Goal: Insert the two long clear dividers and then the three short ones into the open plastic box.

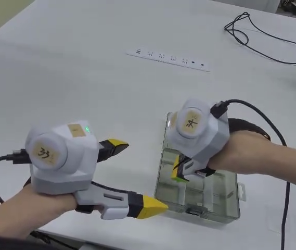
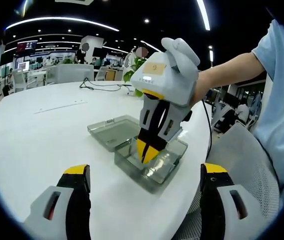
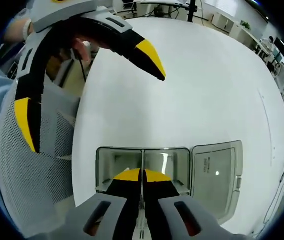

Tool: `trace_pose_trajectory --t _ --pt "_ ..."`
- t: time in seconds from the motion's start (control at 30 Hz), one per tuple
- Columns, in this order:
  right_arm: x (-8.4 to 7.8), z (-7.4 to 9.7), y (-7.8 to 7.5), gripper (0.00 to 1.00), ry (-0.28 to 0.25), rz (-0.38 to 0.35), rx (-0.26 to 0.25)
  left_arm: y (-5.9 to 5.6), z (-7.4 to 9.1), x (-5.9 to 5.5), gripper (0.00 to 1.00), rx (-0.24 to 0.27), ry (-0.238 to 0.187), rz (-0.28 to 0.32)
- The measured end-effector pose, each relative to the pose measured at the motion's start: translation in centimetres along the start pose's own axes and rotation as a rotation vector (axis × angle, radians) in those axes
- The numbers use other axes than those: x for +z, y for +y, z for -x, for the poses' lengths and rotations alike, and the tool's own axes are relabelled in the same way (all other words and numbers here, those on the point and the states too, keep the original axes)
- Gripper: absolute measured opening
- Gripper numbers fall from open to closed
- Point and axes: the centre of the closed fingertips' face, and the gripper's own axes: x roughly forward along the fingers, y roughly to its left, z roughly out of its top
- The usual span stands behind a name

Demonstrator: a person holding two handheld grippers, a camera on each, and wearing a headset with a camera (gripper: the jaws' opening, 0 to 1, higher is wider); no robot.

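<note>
The clear plastic box [image 1: 218, 200] lies open near the table's front edge, its lid [image 1: 167, 129] folded flat beyond it. My right gripper [image 1: 178, 173] points down into the box's left part. In the right gripper view its jaws [image 3: 142, 176] are shut on a thin clear divider [image 3: 142, 159] that stands upright across the box [image 3: 107, 162], with the lid [image 3: 216, 172] to the right. My left gripper [image 1: 136, 174] hovers open and holds nothing, just left of the box. In the left gripper view the box [image 2: 169, 162] and the right gripper [image 2: 146, 150] lie ahead.
A white power strip [image 1: 168, 57] lies across the far middle of the table, and a black cable [image 1: 262, 39] loops at the far right. A grey mesh chair [image 3: 37, 175] stands off the table's near edge. Bare white tabletop [image 1: 59, 67] stretches left.
</note>
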Motion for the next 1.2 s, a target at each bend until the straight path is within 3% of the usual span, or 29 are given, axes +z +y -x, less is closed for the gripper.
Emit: trace_pose_trajectory --t 0.53,0.67,0.9,0.97,1.2 --pt "-0.2 -0.2 -0.1 0.03 -0.04 0.028 0.002 -0.1 -0.1 0.6 0.92 0.001 0.014 -0.024" --pt "-0.4 0.0 -0.1 0.18 -0.08 0.041 -0.003 0.0 0.0 1.0 0.92 0.005 0.014 -0.032" --pt "-0.2 2.2 0.0 0.31 -0.228 -0.065 -0.002 -0.1 -0.1 1.2 0.92 0.004 0.02 -0.036" --pt "-0.5 2.6 0.2 0.4 -0.259 -0.055 -0.006 -0.2 -0.1 1.2 0.92 0.003 0.024 -0.039" --pt "-1.6 4.6 0.6 0.65 -0.392 -0.137 -0.043 -0.4 -0.4 1.2 0.92 -0.005 0.034 -0.05"
